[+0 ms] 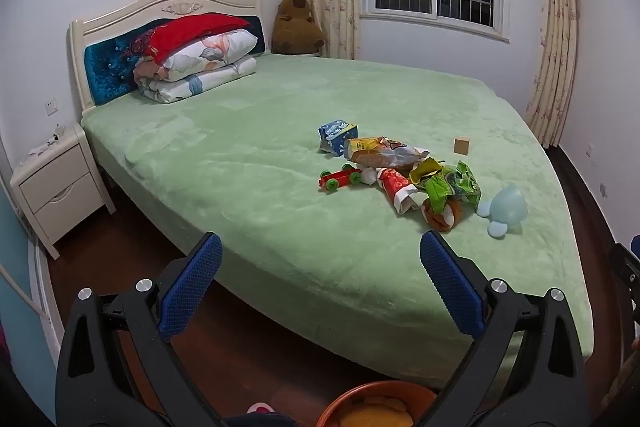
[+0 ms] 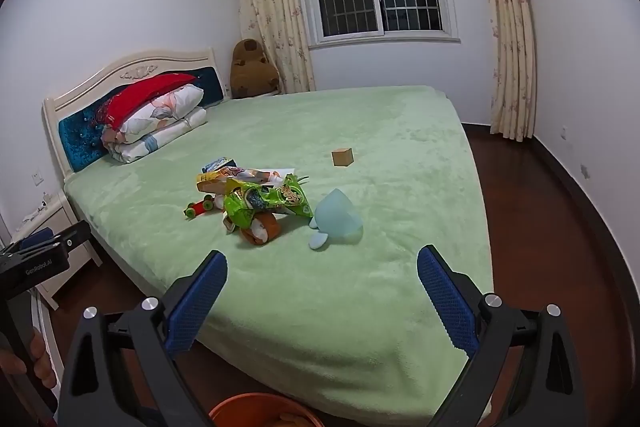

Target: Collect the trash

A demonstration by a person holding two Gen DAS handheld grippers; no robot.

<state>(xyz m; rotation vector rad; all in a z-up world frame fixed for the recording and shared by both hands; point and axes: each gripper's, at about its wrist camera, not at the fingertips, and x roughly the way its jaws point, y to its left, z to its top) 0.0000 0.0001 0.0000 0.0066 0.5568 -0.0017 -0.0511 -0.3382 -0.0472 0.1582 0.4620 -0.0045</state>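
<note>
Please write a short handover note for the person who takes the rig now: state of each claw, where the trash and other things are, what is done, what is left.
Left claw: open, empty, short of the bed's near edge.
Right claw: open, empty, over the near part of the bed.
Trash: green wrapper, yellow bag, blue pack and red-and-white wrapper, all heaped mid-bed.
Not trash, mixed in or close by: red toy car, pale blue plush, wooden block.
Orange bin: on the floor below the claws.
Done: nothing picked up yet.
Left: carry each wrapper to the bin, leave the toys.
</note>
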